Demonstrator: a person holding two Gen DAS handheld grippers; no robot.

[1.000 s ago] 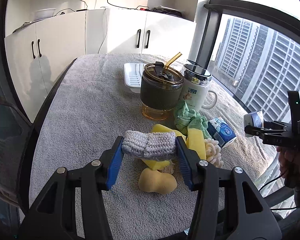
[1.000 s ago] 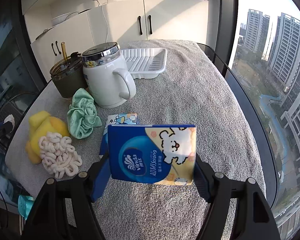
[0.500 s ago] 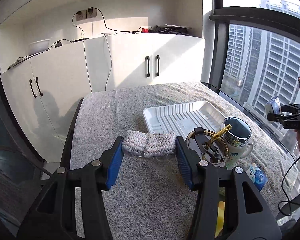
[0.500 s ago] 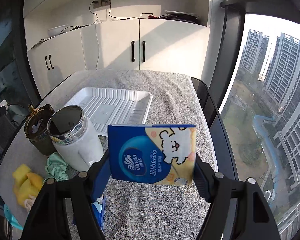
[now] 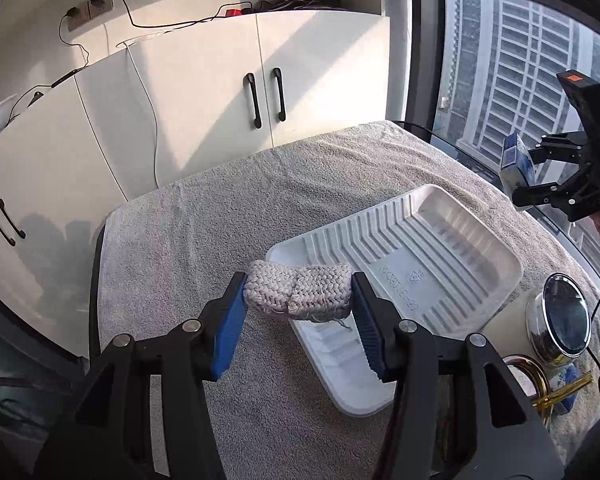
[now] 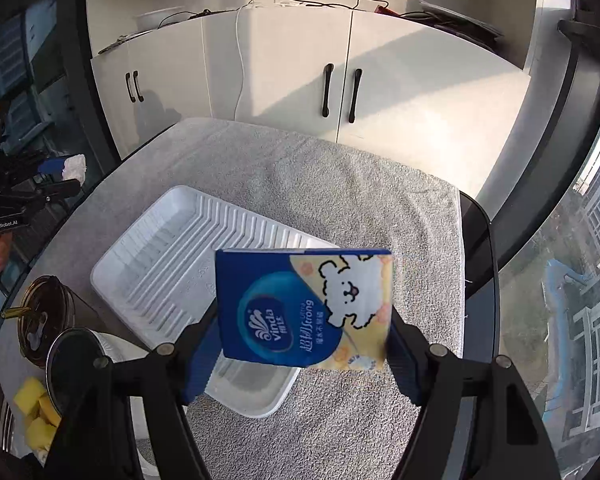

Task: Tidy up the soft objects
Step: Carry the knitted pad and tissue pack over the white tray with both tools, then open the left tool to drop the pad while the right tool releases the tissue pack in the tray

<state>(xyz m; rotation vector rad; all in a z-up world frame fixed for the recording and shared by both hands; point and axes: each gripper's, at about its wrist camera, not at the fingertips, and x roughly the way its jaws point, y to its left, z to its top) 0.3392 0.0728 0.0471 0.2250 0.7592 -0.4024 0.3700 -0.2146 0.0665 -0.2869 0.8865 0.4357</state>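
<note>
My left gripper (image 5: 299, 300) is shut on a grey knitted pad (image 5: 300, 294) and holds it in the air over the near left corner of the white ribbed tray (image 5: 440, 248). My right gripper (image 6: 304, 344) is shut on a blue tissue pack (image 6: 306, 308) with a white bear print, held above the tray's right side (image 6: 156, 264). The right gripper with its pack also shows in the left wrist view (image 5: 518, 164), high at the right. The tray holds nothing. Yellow sponges (image 6: 34, 412) lie at the lower left in the right wrist view.
A grey towel (image 5: 220, 216) covers the table. A steel-lidded white mug (image 5: 564, 320) and an amber-lidded tumbler (image 6: 40, 320) stand beside the tray. White cabinets (image 5: 220, 100) stand behind the table, a window (image 5: 512, 60) to the right.
Both grippers have risen and moved forward over the table with their loads. The tray now lies right under them. The sponges and the green cloth have dropped out of the left view.
</note>
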